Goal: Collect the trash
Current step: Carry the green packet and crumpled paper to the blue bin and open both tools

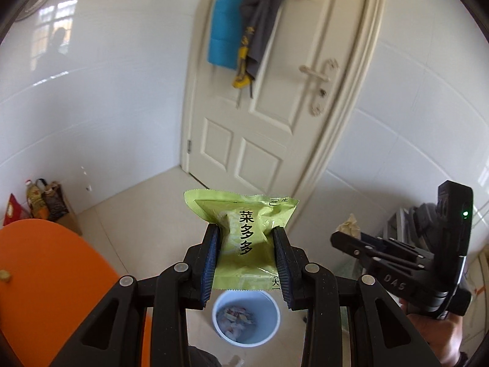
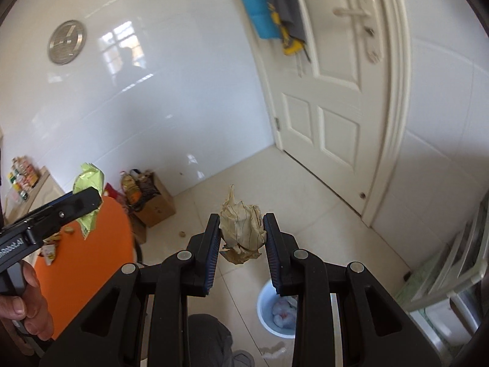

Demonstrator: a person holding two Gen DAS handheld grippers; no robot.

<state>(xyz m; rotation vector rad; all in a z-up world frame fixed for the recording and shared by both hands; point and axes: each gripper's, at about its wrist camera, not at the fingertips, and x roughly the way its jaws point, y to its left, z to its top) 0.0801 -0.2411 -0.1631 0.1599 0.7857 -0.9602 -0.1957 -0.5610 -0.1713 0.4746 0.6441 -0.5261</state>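
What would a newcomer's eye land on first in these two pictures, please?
Probably the green snack packet clamped in the left gripper, above the white bin on the floor. Next, the crumpled beige paper pinched in the right gripper, and the orange table at left.

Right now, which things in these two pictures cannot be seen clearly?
- Bin contents: left wrist view, too small and blurred to name.
- Bin: right wrist view, partly hidden behind the right gripper.
- Items on the orange table: too small, partly behind the left gripper.
- Clothes on the door: blurred, top cut off.
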